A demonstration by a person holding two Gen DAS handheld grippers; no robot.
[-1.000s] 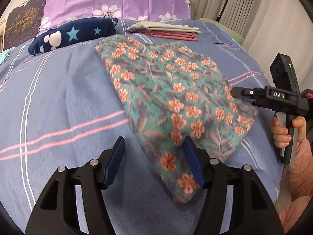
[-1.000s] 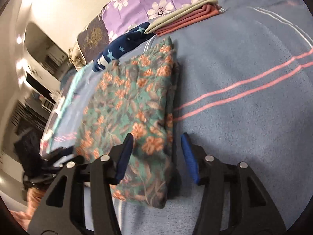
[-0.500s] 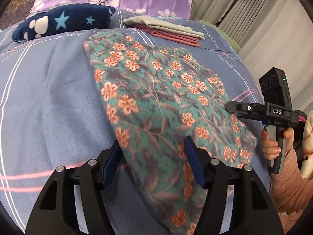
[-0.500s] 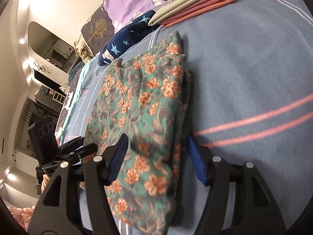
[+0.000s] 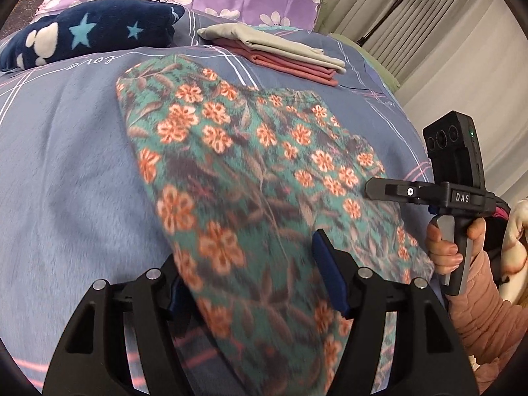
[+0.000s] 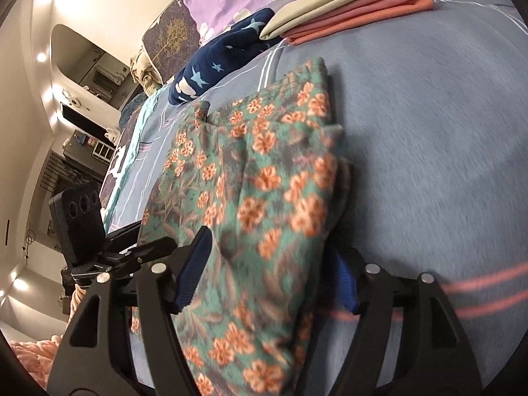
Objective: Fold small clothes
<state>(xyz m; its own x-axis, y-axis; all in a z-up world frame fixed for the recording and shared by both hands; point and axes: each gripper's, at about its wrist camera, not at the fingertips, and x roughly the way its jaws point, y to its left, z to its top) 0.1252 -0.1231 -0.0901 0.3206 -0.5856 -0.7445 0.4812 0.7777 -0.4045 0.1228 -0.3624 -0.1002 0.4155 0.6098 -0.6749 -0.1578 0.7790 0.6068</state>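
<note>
Soft, floppy floral garment point(image 5: 250, 178); both grippers point(image 5: 254, 283) point(image 6: 267, 270) straddle its near edge, jaws wide, nothing pinched — grab there

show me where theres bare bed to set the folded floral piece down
Bare blanket lies left of the floral garment, below the navy star fleece. More lies right of it in the right view. The far edge is crowded by the folded stack.
</note>
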